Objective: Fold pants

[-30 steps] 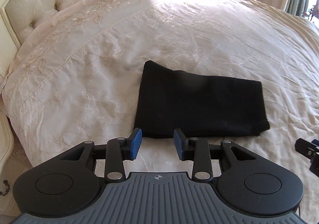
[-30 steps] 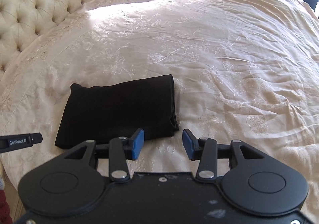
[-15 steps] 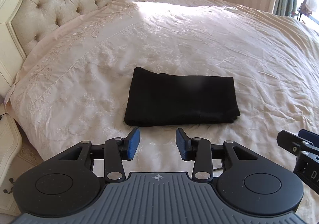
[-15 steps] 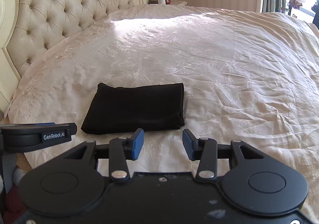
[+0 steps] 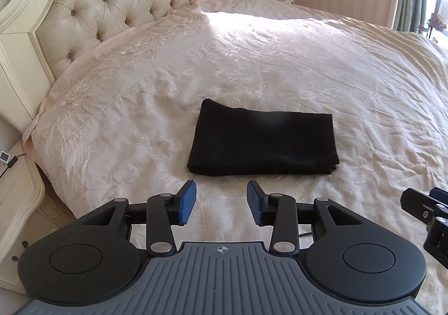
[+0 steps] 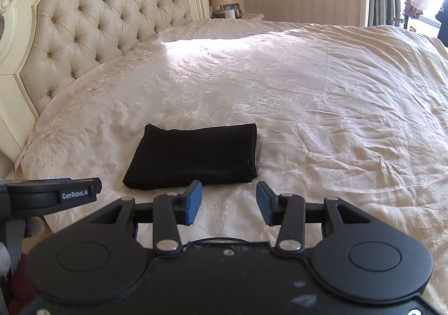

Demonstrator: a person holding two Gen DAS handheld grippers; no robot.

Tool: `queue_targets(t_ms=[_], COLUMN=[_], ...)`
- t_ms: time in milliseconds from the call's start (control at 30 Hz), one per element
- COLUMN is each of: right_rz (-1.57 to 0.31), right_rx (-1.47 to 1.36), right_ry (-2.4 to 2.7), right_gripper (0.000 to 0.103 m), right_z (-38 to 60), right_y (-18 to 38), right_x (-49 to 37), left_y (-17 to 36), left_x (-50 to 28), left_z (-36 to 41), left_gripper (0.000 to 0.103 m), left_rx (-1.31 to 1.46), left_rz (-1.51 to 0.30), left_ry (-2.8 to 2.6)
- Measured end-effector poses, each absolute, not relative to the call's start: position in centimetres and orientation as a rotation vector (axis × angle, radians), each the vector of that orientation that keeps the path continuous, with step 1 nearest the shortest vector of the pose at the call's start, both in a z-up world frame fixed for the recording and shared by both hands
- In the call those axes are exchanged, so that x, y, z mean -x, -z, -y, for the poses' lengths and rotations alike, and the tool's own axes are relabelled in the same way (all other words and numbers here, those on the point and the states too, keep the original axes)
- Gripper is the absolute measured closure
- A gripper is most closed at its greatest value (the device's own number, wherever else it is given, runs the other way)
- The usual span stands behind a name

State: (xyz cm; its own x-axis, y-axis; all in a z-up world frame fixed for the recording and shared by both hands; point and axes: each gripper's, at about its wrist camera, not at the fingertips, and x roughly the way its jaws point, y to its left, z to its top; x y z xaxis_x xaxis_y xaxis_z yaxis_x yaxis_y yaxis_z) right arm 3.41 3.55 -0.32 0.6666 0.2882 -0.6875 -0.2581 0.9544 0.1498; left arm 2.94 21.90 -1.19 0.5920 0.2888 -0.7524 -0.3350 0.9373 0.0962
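The black fabric pants (image 5: 263, 144) lie as a compact folded rectangle on the cream embroidered bed (image 5: 308, 62). Both left tongs (image 5: 221, 203) and right tongs (image 6: 228, 203), released and empty, have pulled back; folding looks finished.

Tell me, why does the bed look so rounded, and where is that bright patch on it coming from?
Left wrist view: the fisheye lens bulges the cream embroidered bedspread into a dome; a bright sunlit patch washes out its far part, likely from the window at right. Right wrist view: same curving, same glare near the tufted cream headboard; the folded black pants show almost no detail.
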Motion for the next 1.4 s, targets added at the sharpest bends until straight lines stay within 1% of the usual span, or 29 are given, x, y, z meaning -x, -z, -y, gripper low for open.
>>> queue_targets(t_ms=[467, 1400], right_rz=[-0.8, -0.826], right_rx=[-0.068, -0.078], right_ry=[-0.326, -0.363], right_gripper=[0.057, 0.057], right_z=[-2.2, -2.0], right_y=[0.7, 1.4], right_x=[-2.8, -2.9], left_y=[1.0, 1.1], left_x=[-2.6, -2.4], left_z=[-19.9, -20.2], left_gripper=[0.064, 0.064], left_rx=[0.015, 0.034], left_rz=[-0.858, -0.862], left_ry=[-0.358, -0.384])
